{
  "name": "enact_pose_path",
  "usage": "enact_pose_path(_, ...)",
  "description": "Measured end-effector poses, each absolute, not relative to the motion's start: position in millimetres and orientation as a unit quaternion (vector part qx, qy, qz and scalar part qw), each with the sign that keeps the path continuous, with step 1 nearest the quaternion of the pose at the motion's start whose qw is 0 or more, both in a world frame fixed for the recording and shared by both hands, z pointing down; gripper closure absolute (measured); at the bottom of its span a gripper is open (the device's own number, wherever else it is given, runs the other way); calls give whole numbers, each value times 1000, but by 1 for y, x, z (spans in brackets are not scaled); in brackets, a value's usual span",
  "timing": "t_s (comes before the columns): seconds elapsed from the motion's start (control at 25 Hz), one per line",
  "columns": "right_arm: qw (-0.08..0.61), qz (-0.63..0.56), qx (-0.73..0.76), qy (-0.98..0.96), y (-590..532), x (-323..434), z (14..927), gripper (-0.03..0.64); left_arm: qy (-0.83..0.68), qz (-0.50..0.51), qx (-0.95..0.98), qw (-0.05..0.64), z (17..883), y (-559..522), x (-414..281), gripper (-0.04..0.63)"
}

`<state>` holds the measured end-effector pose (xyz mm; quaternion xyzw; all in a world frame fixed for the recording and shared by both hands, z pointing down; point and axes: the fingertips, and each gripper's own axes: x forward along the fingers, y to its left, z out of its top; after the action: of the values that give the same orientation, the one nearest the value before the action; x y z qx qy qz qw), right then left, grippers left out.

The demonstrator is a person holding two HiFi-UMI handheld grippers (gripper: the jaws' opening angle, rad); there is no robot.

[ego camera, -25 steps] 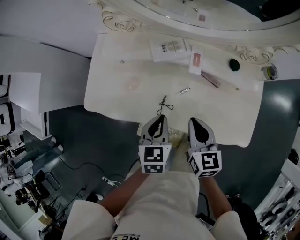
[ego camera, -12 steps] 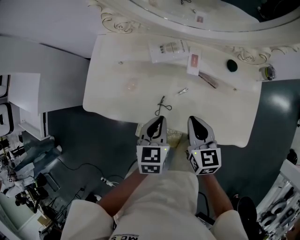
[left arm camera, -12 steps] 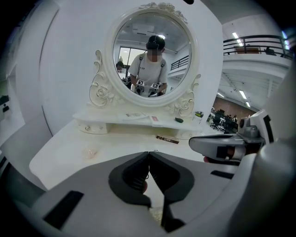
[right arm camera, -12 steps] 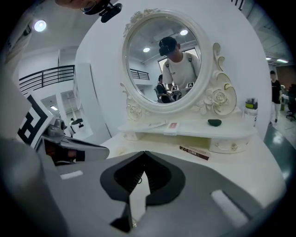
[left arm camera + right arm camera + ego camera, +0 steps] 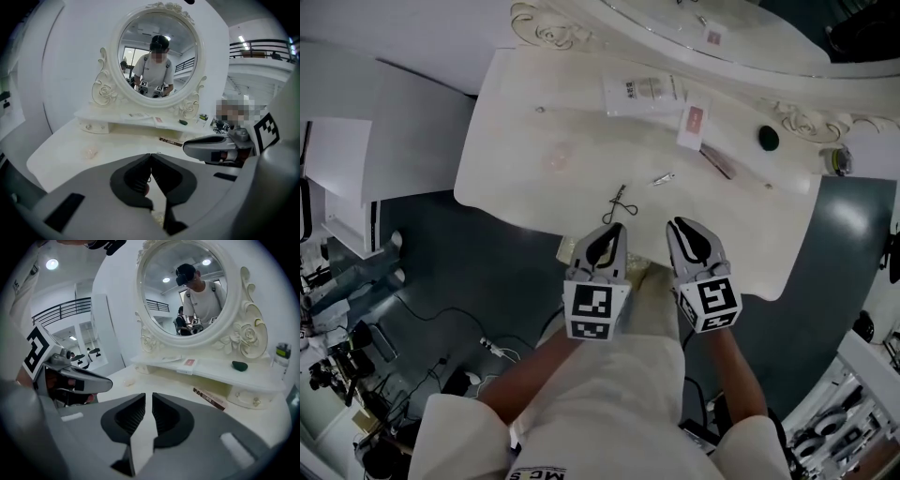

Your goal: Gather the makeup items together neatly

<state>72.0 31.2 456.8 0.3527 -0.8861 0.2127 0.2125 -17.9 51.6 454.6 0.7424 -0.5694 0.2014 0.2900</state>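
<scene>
**Change noted.** The jaws of my right gripper (image 5: 146, 404) were opening: a thin slit showed between the pads, with nothing in it. My left gripper (image 5: 150, 161) stayed pressed shut, also empty. Both hung side by side over the near edge of the desk (image 5: 516, 150), where they had been a second before. Only my head view had swung a little, so the desk sat more skewed in frame.

**Items.** None had moved.
- The pack (image 5: 642, 94) and the carton (image 5: 694, 122) lay just beside each other on the back shelf (image 5: 211, 371) under the mirror (image 5: 159, 282).
- The green lump (image 5: 769, 138) sat further right on that shelf, and the jar (image 5: 834, 161) at the far right end.
- The stick (image 5: 720, 161) lay on the desk just below the carton, and the clip (image 5: 663, 178) lay nearer the middle.
- The black loop (image 5: 619, 202) was closest to me, just ahead of the left gripper.
- A small clear scrap (image 5: 555, 159) lay well apart on the left.

**Reading.** Nothing was gathered yet, and the spread was as before. I took the parting right jaws as preparation for a first pick. On that side the clip or the stick seemed the likeliest target. The loop looked thin and flat, so I judged it would need the tips brought low.
</scene>
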Motion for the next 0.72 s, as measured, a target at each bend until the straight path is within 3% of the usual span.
enact_pose_path(0.72,294,140,272,-905,-18,69,500,540,-577,205,723,320,479,42,-18,586)
